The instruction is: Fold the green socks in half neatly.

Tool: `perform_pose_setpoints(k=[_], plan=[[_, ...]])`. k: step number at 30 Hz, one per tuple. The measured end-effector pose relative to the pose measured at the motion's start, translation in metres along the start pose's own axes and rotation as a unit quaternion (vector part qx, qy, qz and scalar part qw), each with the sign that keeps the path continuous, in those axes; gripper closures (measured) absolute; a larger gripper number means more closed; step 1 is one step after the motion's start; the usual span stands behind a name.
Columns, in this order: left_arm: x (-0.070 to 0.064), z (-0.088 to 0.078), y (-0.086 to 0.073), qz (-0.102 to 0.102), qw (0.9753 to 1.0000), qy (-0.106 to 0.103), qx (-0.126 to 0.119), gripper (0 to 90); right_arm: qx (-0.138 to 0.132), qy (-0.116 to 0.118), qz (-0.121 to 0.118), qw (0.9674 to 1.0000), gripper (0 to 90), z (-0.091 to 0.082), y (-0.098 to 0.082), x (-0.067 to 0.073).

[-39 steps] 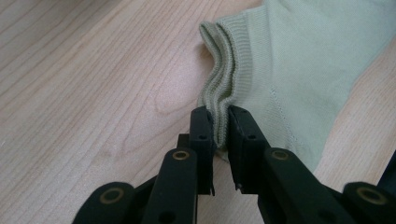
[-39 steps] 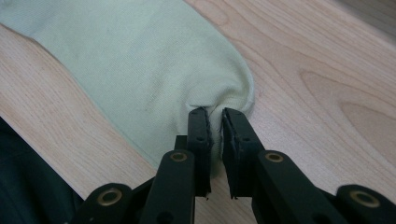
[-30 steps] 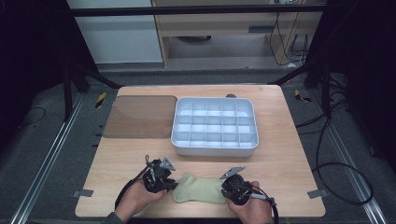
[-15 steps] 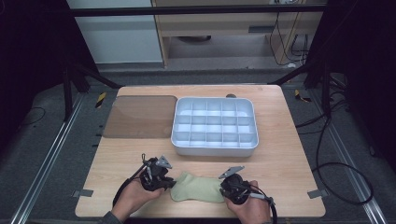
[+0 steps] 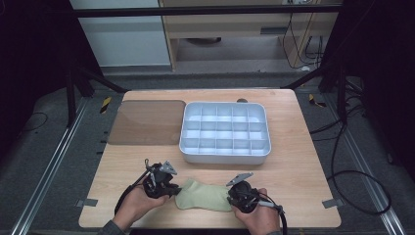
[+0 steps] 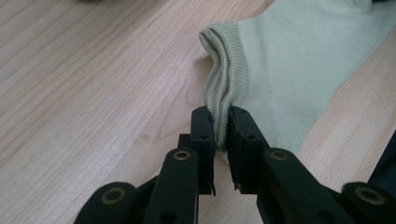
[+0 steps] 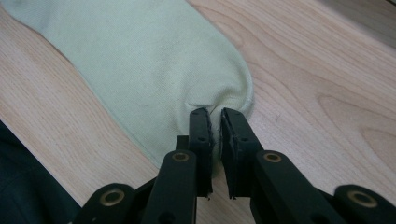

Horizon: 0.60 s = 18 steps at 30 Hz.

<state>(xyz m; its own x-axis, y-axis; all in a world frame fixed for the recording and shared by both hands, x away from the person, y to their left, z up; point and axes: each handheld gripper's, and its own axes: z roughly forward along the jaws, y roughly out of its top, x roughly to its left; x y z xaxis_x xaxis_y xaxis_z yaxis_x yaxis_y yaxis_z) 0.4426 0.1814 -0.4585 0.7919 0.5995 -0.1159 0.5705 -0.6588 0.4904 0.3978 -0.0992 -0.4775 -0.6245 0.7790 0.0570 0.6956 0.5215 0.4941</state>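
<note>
Pale green knit sock (image 5: 203,195), flat at the near edge of the wooden surface (image 5: 293,166), long axis running between your hands: left tongs (image 6: 221,128) pinching its ribbed cuff, right tongs (image 7: 215,126) pinching its toe.

I see: sock (image 5: 203,196) pale green, ribbed cuff | tabletop (image 5: 293,169) light wood grain | divided tray (image 5: 224,132) white | mat (image 5: 147,122) brown | hand-held gripper jaws black

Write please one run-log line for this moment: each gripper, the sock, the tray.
left gripper: shut on sock cuff | right gripper: shut on sock toe | sock: flat on table | tray: empty, behind sock
</note>
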Motion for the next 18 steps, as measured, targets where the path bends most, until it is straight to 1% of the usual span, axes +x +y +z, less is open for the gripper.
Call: perform_pose_setpoints(k=[1,2,3,4,10,18], plan=[[0.000,-0.001,0.000,0.000,1.0000,0.000,0.001,80.9,0.000,0.000,0.003,1.0000,82.8,0.000,0.000,0.001],[0.000,-0.001,0.000,0.000,1.0000,0.000,0.001,80.9,-0.001,0.000,-0.003,1.0000,82.8,0.001,0.001,0.000],[0.001,-0.002,0.001,-0.001,1.0000,0.001,0.002,80.9,-0.001,0.000,-0.003,1.0000,82.8,0.001,0.001,0.000],[0.003,-0.003,0.001,-0.005,1.0000,0.003,0.006,80.8,-0.001,0.003,0.001,1.0000,82.8,0.001,0.002,0.001],[0.008,-0.007,-0.003,-0.007,0.9999,0.010,0.011,80.8,-0.004,0.005,0.001,1.0000,82.8,0.005,0.007,0.004],[0.015,-0.016,-0.009,-0.012,0.9997,0.017,0.017,80.8,-0.003,0.008,-0.011,0.9999,82.8,0.012,0.018,0.012]])
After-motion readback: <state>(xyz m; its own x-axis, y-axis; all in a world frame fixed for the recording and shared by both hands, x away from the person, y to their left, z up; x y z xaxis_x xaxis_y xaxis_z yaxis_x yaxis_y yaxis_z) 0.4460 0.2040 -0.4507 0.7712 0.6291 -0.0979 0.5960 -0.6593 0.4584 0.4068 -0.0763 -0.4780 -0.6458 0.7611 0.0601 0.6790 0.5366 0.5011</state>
